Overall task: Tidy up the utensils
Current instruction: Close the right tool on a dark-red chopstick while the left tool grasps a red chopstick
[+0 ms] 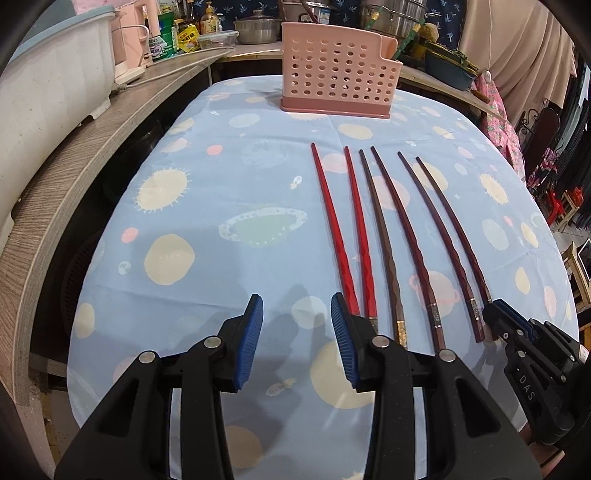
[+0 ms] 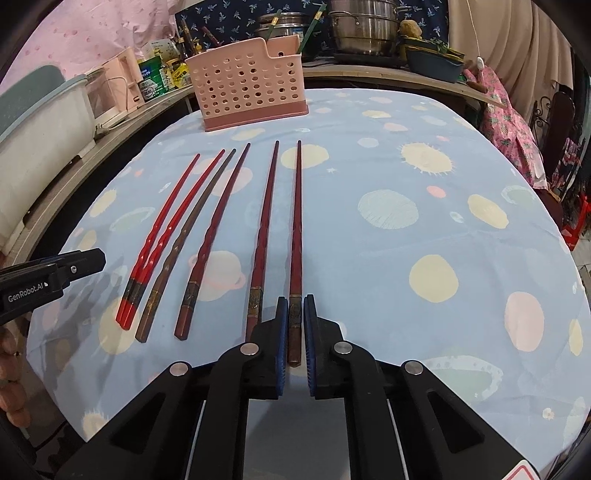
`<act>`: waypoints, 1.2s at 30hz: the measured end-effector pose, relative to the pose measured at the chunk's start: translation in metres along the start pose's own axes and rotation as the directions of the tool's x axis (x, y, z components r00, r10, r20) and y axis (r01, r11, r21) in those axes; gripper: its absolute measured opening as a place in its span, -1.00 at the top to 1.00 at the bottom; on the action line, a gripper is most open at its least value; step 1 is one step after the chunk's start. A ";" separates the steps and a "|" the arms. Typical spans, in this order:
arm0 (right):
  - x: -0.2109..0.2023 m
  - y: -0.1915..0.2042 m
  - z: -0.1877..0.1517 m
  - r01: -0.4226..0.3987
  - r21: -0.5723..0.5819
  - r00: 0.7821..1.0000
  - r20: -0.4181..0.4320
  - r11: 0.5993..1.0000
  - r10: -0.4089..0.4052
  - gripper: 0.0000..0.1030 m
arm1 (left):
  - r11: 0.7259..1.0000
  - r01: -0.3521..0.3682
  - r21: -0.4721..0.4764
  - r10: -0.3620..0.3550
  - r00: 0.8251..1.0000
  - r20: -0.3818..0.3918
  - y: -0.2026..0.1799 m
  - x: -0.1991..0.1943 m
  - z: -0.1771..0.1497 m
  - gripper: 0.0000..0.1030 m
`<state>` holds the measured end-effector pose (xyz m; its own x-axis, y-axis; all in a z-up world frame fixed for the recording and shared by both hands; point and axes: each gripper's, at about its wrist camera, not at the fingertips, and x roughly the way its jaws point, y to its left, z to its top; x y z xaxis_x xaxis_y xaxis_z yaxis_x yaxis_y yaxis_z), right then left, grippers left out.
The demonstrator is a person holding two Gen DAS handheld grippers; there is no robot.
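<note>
Chopsticks lie before the pink holder [image 2: 251, 88]. Right gripper [image 2: 295, 314] seems nearly closed around the rightmost chopstick [image 2: 296, 221]; left gripper [image 1: 297, 328] gapes empty. Shallow end grip risks pivoting.

Steel pots [image 2: 360, 31], green tins [image 1: 162, 37] and a white tub [image 1: 48, 74] crowd the counter [image 1: 110, 122].

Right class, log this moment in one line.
left gripper: open, idle | right gripper: closing around rightmost chopstick | holder: far end

Both grippers are black plastic with round silver screws. The left gripper [image 1: 297, 341] has bumpy blue pads [image 1: 248, 343]. The right gripper [image 2: 295, 341] does too.
</note>
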<state>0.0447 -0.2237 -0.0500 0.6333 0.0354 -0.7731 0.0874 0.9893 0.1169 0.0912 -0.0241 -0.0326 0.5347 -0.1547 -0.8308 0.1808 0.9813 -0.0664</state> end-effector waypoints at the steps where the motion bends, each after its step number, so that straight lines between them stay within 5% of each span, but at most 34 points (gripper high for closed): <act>1: -0.001 -0.001 -0.001 -0.002 0.005 1.000 0.000 1.000 0.002 0.87 | 1.000 0.003 0.002 -0.003 1.000 -0.001 -0.001 0.000 0.000 0.26; 5: -0.001 -0.002 -0.001 -0.003 0.004 1.000 0.002 1.000 0.003 0.87 | 1.000 0.019 0.006 -0.019 1.000 -0.002 -0.005 0.002 -0.001 0.09; 36: -0.002 -0.004 -0.002 -0.016 0.014 1.000 0.003 1.000 0.016 0.86 | 0.999 0.000 0.040 0.002 0.999 -0.043 -0.016 0.022 -0.011 0.10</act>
<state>0.0414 -0.2273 -0.0499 0.6367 0.0510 -0.7694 0.0882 0.9864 0.1384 0.0910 -0.0419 -0.0564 0.4985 -0.1481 -0.8541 0.2140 0.9758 -0.0443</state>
